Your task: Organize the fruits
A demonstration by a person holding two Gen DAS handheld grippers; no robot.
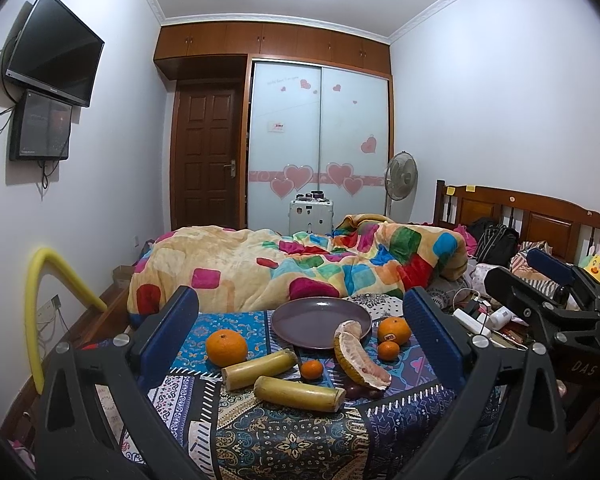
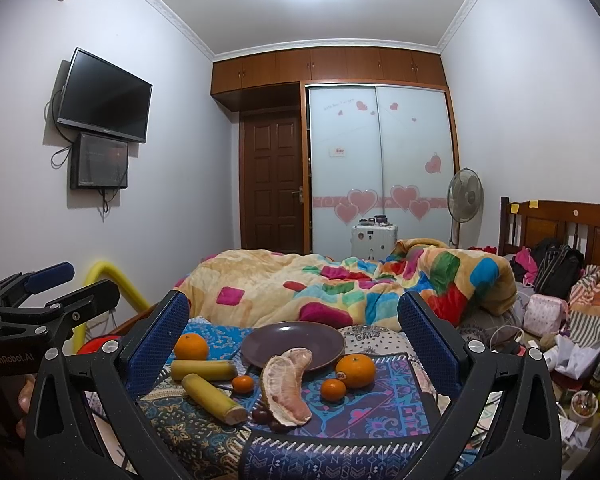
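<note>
On a patterned cloth (image 1: 292, 440) lies an empty purple plate (image 1: 320, 322) (image 2: 292, 344). Around it are a big orange (image 1: 226, 347) (image 2: 191, 347), a stickered orange (image 1: 394, 330) (image 2: 356, 370), two small mandarins (image 1: 312, 369) (image 1: 388, 351), a peeled pomelo piece (image 1: 356, 354) (image 2: 286, 384) leaning on the plate's rim, two sugarcane pieces (image 1: 260, 368) (image 1: 300, 393) and dark grapes (image 2: 262, 416). My left gripper (image 1: 300, 294) (image 2: 88, 280) hangs open in front of the fruit, holding nothing. My right gripper (image 2: 294, 300) (image 1: 540, 276) is open too, beside it on the right.
A bunched colourful blanket (image 1: 300, 264) lies right behind the plate. Chargers, cables and bags (image 2: 548, 320) crowd the right side by the wooden headboard (image 2: 560, 224). A yellow foam tube (image 1: 40, 280) arches at the left. A fan (image 2: 466, 196) and a white suitcase (image 2: 374, 238) stand by the wardrobe.
</note>
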